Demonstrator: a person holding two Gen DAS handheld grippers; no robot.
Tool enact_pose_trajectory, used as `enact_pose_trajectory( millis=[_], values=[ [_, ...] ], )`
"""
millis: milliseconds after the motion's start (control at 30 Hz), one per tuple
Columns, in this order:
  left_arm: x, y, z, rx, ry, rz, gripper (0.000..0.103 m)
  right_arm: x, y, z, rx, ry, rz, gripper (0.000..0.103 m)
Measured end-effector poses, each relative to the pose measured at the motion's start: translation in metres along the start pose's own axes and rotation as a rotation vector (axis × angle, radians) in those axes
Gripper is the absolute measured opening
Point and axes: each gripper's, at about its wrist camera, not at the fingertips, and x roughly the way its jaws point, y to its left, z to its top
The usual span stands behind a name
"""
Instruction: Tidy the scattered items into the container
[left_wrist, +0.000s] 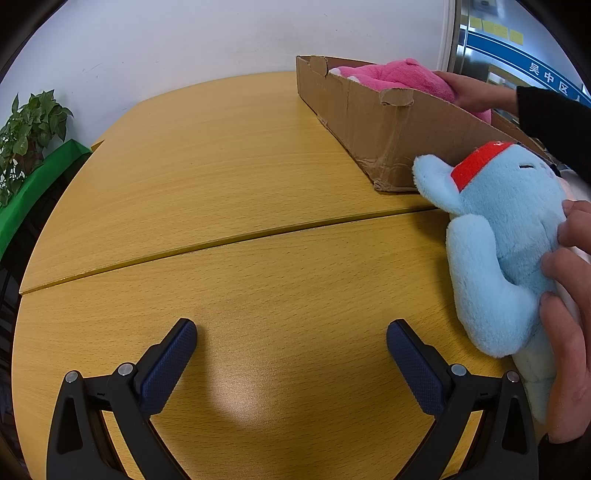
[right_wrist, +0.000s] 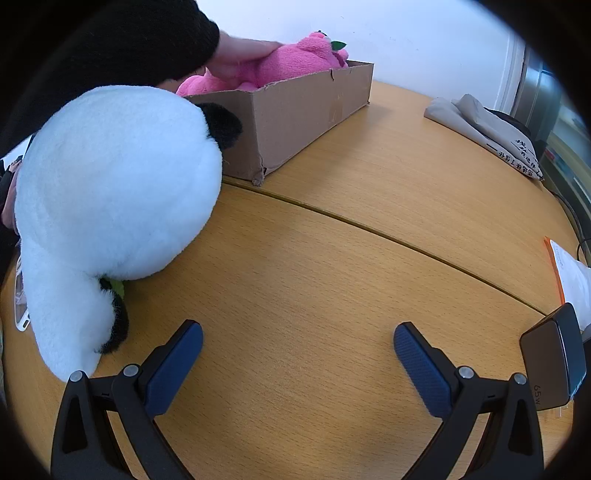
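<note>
A cardboard box (left_wrist: 373, 122) stands at the far right of the wooden table; it also shows in the right wrist view (right_wrist: 295, 110). A pink plush (left_wrist: 399, 79) lies in it under a bare hand (left_wrist: 476, 94), and shows in the right wrist view too (right_wrist: 288, 62). A light blue plush with a red band (left_wrist: 506, 236) lies on the table right of my left gripper (left_wrist: 291, 332), held by another hand (left_wrist: 569, 280). A white and black plush (right_wrist: 110, 192) lies left of my right gripper (right_wrist: 298, 334). Both grippers are open and empty, over bare table.
A potted plant (left_wrist: 29, 129) and a green surface (left_wrist: 40, 181) stand beyond the table's left edge. A grey folded bag (right_wrist: 487, 129) lies at the far right, papers (right_wrist: 572, 277) and a black charger (right_wrist: 554, 362) at the right edge. A seam (right_wrist: 369, 229) crosses the tabletop.
</note>
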Motion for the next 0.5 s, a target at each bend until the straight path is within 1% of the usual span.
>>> enact_pose_trajectory(
  millis=[500],
  values=[
    [0.0012,0.0009,0.0001,0.001,0.0,0.0,0.103,0.0001,0.0003,0.0002,0.0,0.0,0.0,0.103]
  ],
)
